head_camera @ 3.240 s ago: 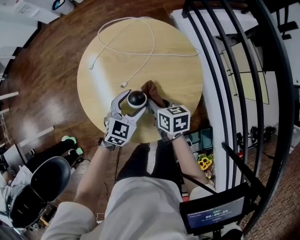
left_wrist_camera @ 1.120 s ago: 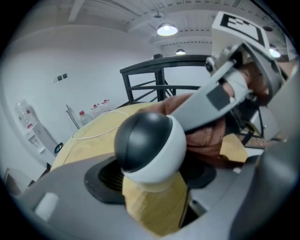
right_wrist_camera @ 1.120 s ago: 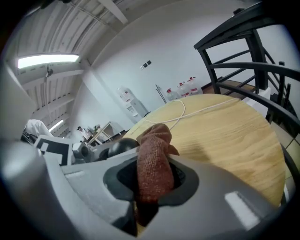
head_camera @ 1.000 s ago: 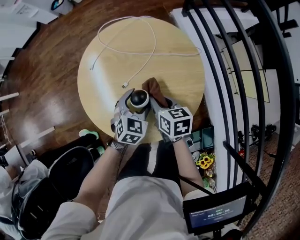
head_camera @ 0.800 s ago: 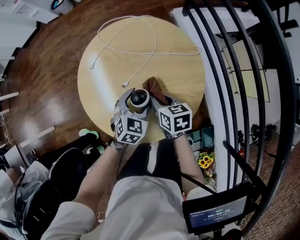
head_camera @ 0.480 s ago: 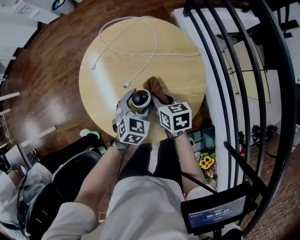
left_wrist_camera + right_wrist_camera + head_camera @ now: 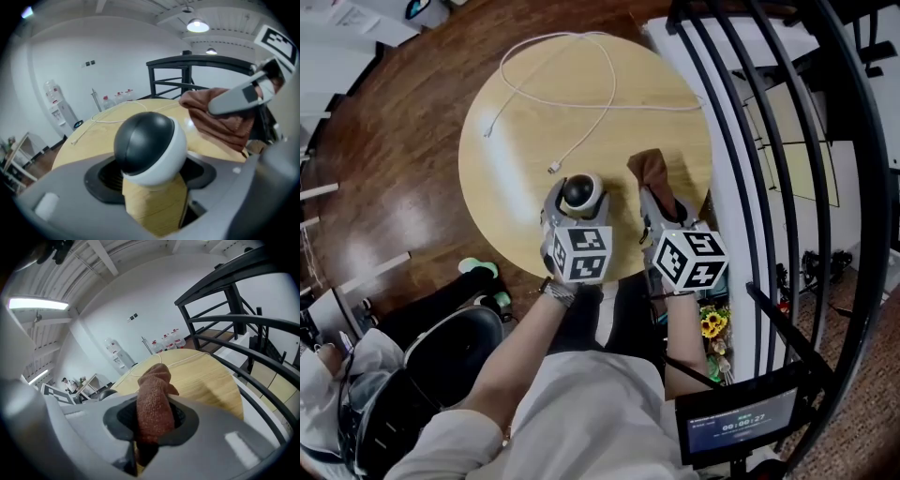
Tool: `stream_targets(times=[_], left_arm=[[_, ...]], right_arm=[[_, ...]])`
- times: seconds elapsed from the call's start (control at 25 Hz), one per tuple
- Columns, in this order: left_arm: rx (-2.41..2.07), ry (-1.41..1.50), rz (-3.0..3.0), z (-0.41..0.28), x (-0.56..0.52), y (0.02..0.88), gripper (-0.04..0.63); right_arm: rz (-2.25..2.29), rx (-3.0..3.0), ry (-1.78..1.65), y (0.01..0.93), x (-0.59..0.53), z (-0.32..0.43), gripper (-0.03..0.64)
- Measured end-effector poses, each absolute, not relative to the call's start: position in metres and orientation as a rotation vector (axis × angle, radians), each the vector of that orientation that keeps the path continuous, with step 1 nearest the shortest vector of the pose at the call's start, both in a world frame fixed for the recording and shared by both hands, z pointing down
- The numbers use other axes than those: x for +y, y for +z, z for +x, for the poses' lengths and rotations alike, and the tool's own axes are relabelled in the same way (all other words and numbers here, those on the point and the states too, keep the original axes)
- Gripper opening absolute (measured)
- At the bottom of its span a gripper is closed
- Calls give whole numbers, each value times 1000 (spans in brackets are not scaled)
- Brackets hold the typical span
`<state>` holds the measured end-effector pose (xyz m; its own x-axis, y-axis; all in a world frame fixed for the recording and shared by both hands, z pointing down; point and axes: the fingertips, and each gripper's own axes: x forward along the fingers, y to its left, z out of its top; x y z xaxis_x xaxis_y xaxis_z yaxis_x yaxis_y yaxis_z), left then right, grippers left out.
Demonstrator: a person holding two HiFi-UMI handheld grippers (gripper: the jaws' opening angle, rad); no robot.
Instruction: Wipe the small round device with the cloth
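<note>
Plainly, a round, pale wooden counter (image 7: 516, 122) is seen bearing a thin white cable (image 7: 600, 103). The left gripper (image 7: 578, 206) is clamped on the small round device (image 7: 150, 147), a smooth black-and-white ball near the counter's front edge. The right gripper (image 7: 657, 199) is closed on the brown knitted cloth (image 7: 652, 169), held just right of the device and clear of it.
</note>
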<state>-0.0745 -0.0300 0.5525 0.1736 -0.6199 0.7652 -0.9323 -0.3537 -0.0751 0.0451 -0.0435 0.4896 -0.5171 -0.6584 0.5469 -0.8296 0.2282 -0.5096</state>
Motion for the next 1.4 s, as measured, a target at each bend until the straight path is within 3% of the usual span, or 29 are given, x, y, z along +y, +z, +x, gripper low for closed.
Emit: stream_targets(times=[0.28,0.64,0.84,1.24,1.4], left_arm=[[-1699,957,1736,-81,-34,554,361],[-1633,895,1968,-87,-26,540,417],[-1414,892,2329,-80,-20,522,353],[-926,738,2604,-77,-22,516,379],[-814,766,2639,-74,-19,521,350]], right_arm=[[1430,-2318,1163,480,-38,43,69],[1270,-2485,1150,466,-36,14,69],[1107,-2573,1093,461,-34,-10,69],[1004,-2612,1149,468,-30,-23,69],[980,-2638,1174,466,-28,-31,69]])
